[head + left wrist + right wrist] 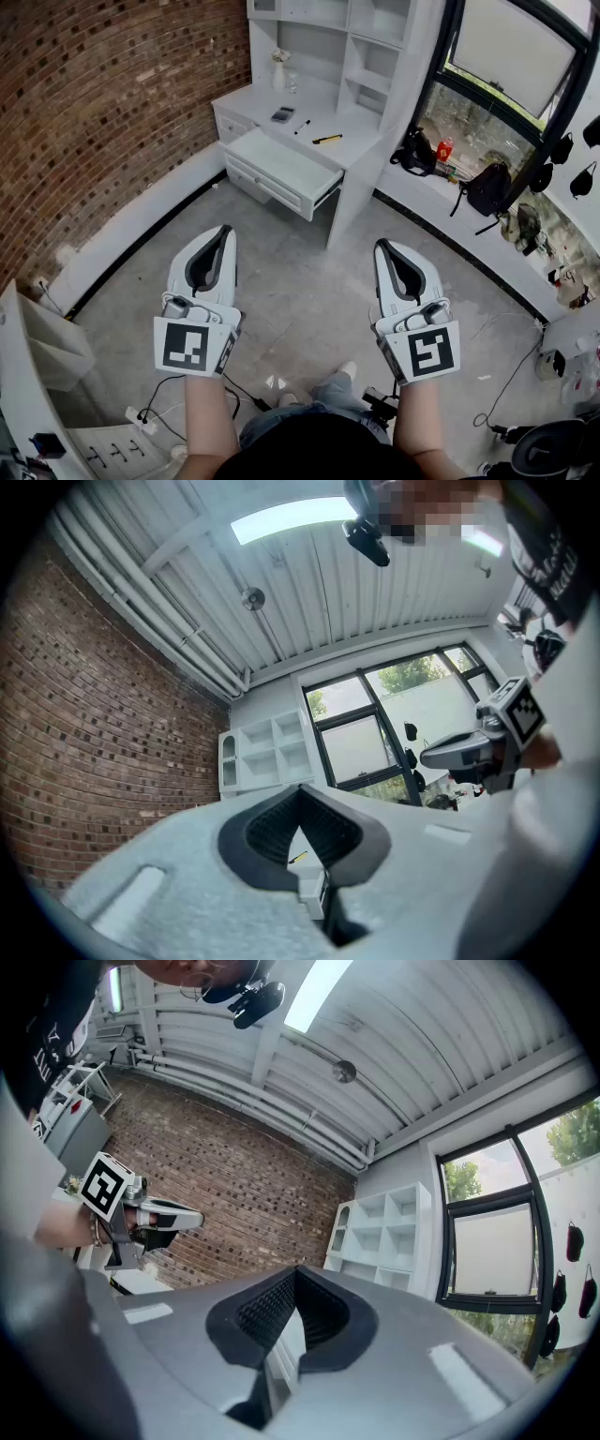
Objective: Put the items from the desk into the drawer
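Head view: left gripper [228, 230] and right gripper [382, 246], jaws closed, empty, well apart from desk [251, 98]; drawer [281, 167] open; pen [302, 126] on desktop.

The floor [291, 300] in front of the desk [361, 150] lies open and passable. The drawer [281, 169] stands pulled out, open from above. The shelves [370, 66] rise at the back of the desk and cap the reach there. The brick wall [94, 103] closes the left side; cables [178, 394] trail on the near floor.

dark desk item [282, 114] too small, shelf [361, 47] cropped
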